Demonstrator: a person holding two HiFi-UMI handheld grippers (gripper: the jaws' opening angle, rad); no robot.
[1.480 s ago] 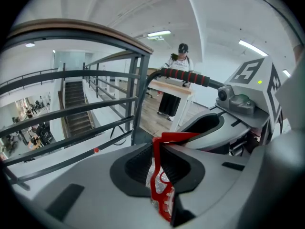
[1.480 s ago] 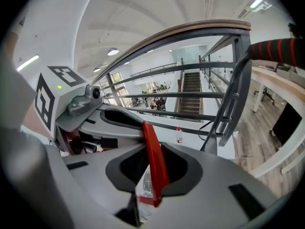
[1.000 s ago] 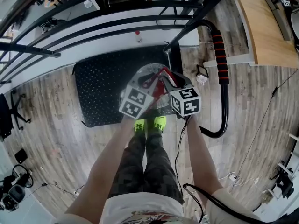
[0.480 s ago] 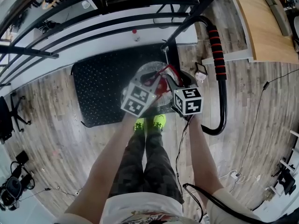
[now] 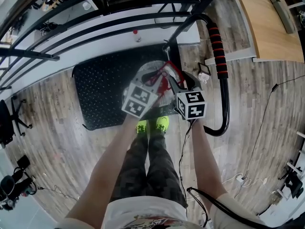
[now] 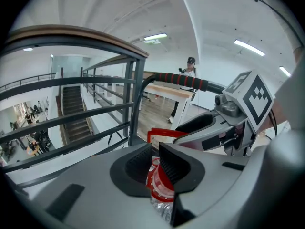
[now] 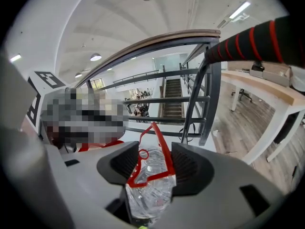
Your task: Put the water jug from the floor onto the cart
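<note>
- Apparently upright: water jug (image 5: 148, 73) stands with its long axis near vertical, neck end up, red parts on top. Seen almost straight down in the head view, so any tilt is hard to judge.
- Jug is on the cart (image 5: 102, 92), over the black studded deck at the end by the push bar (image 5: 217, 46), close to the upright post.
- Cannot tell if the jug's base sits flat on the deck or just above it; the bottom is hidden.
- Left gripper (image 6: 155, 162): jaws nearly together, clamped on the jug's neck at the red cap (image 6: 161, 189).
- Right gripper (image 7: 155, 162): jaws have just been opening and now stand wide, released. The red carry handle (image 7: 161, 144) and crinkled clear plastic lie between the pads, which are not pressing on them.
- Both marker cubes (image 5: 139, 100) cover the near half of the jug in the head view. Only a clear curve and red strips show.
- Each gripper view cuts the jug off, showing just its top.
- Person's yellow-green shoes (image 5: 153, 126) sit at the deck's near edge on the wood floor (image 5: 52, 137).
- Dark railing (image 5: 95, 15) runs beyond the cart.
</note>
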